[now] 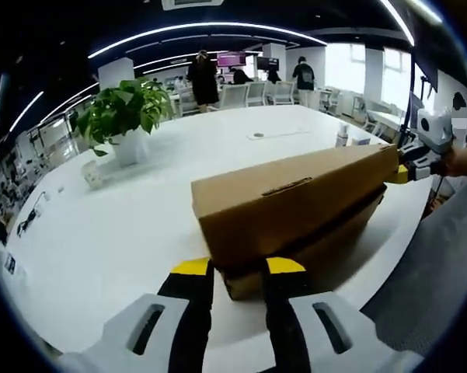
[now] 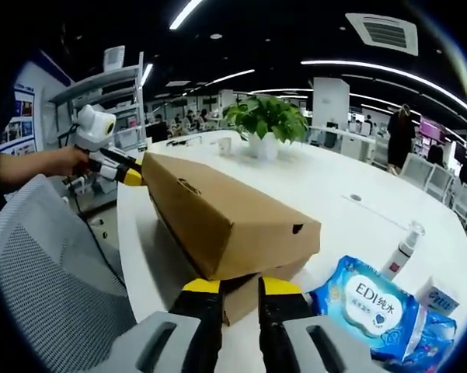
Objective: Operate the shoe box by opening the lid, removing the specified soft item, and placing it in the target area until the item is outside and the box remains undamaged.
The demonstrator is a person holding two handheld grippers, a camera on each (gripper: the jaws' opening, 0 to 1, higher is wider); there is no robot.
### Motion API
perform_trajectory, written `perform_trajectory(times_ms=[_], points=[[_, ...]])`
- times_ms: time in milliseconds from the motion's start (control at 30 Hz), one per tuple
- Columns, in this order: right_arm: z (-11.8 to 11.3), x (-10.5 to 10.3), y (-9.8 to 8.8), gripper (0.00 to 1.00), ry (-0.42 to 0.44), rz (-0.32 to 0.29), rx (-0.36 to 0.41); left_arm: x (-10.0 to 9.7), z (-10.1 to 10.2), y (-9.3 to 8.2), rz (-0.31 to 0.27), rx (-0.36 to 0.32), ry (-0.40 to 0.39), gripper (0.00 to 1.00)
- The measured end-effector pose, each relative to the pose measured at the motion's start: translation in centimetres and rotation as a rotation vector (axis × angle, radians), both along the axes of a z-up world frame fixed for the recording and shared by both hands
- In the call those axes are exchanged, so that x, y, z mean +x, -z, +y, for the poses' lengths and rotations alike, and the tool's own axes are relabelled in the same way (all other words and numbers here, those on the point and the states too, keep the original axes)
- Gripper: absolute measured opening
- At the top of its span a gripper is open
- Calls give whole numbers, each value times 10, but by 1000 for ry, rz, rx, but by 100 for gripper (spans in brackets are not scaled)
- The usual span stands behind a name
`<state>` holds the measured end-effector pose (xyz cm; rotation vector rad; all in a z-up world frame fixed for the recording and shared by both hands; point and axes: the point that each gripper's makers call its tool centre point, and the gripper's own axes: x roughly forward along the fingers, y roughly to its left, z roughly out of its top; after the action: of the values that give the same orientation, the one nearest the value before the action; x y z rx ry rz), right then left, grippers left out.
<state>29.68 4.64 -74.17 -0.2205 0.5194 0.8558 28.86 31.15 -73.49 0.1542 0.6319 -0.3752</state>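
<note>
Holding the shoe box (image 1: 295,210) from both short ends, one gripper at each. It lies on the white table (image 1: 140,217), near the edge on my side, with the lid (image 2: 217,210) raised a little off the base and tilted. My left gripper (image 1: 238,268) has its yellow-tipped jaws at the near end of the box, close together about the lid's lower edge; I judge it clenched on the lid. My right gripper (image 2: 239,286) sits the same way at the opposite end, jaws narrow at the lid's corner, also clenched by my reading. Gripping at both ends should let the lid come up level, not twist, which ought to spare the cardboard.

The soft item cannot be seen; presumably it lies inside under the lid. Lid is lifted but not off, so the task is at its first step.

A potted plant (image 1: 124,116) stands well apart across the table. A pack of wipes (image 2: 369,303) and a small spray bottle (image 2: 404,249) lie just beside the box on the right gripper's side.
</note>
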Motion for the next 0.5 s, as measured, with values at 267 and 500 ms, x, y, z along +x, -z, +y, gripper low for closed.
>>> perform_trajectory(times_ms=[267,500], points=[[2,-6,6,21,-34,16,-27,-3,-1,9,29,7,5,26],[2,-11,15,24,-59,35,-49,-6,-2,22,77,23,14,30]])
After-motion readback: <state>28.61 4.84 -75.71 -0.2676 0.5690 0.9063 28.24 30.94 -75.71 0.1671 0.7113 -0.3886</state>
